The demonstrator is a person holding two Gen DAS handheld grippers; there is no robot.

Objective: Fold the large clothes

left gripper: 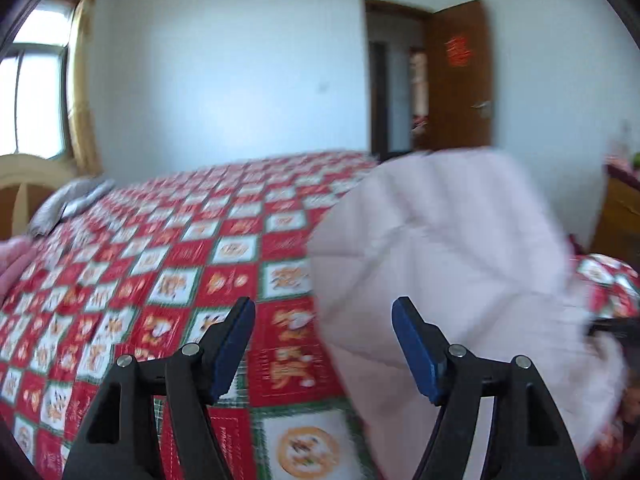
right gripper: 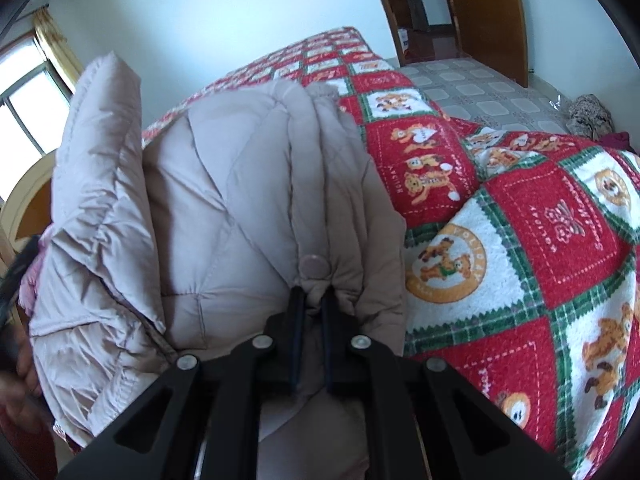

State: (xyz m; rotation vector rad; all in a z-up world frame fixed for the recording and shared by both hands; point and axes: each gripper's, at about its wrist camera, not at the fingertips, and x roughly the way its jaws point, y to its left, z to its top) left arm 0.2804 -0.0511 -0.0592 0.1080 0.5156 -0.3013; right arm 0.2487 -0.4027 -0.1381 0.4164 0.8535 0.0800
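The bed [right gripper: 520, 240], in its red, white and green patchwork blanket, is filling most of both views and serving as the landmark. On the bed's near end a large pale quilted coat [right gripper: 240, 184] is lying bunched, one padded panel [right gripper: 96, 184] standing up at its left side and a snap button [right gripper: 315, 266] sitting on the gathered seam. The right gripper [right gripper: 312, 296] is pinching that gathered seam just below the button, its jaws nearly closed on the fabric. The left gripper [left gripper: 324, 316] is hanging with jaws wide and nothing between them, over the blanket just left of the coat [left gripper: 440, 260]. Judging by the lie of things, the fold is only partly made: the coat is doubled over but lumpy, and it is needing a fresh left-hand grip, flattening and further folds.
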